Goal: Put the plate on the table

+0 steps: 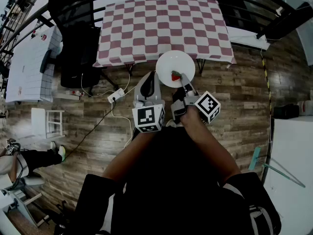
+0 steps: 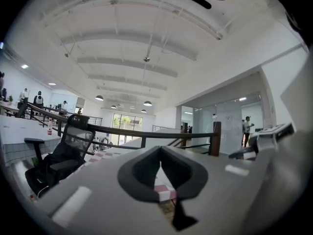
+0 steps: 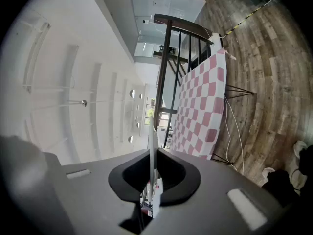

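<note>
Close by person's body: left tongs (image 1: 150,80) together, empty. Just beside, right tongs (image 1: 178,77) clamped on near rim of white plate (image 1: 172,61). Plate in air above wood floor (image 1: 234,102), just short of checkered desk (image 1: 161,28). Judgement: ceramic, stiff, glazed and slippery, breakable; single rim pinch may tip, so set down gently.

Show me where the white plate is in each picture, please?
Head view: plate in the middle, at the checked tablecloth's near edge, pinched by the right gripper.
Left gripper view: not in it.
Right gripper view: its thin white edge between the jaws.
Shared landmark: the checked tablecloth.
</note>
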